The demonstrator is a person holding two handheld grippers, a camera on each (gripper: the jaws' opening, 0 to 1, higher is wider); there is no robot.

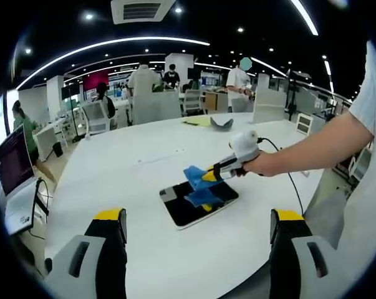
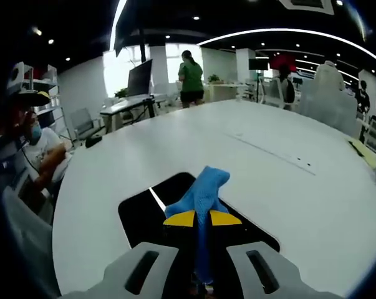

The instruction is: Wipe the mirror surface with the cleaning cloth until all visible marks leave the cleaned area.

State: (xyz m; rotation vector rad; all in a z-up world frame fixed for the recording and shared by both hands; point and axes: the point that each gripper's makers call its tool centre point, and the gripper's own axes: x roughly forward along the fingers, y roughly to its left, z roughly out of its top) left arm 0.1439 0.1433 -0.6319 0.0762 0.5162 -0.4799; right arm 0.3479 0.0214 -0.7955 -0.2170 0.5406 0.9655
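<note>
Now my right tool (image 2: 202,218) clamped on blue cleaning cloth (image 2: 201,192), cloth pressed onto dark mirror (image 2: 141,215) lying flat on white desk (image 2: 269,168). Left gripper view: my right hand (image 1: 260,163) over mirror (image 1: 191,212), cloth (image 1: 199,185) touching glass. My left tool (image 1: 197,224) hovers near desk (image 1: 144,162) edge, jaws spread wide, holding nothing.

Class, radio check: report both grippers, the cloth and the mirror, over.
Right gripper shut on blue cleaning cloth, pressed onto dark rectangular mirror. Left gripper open, held back above white round table. Nothing blocking the mirror.
</note>
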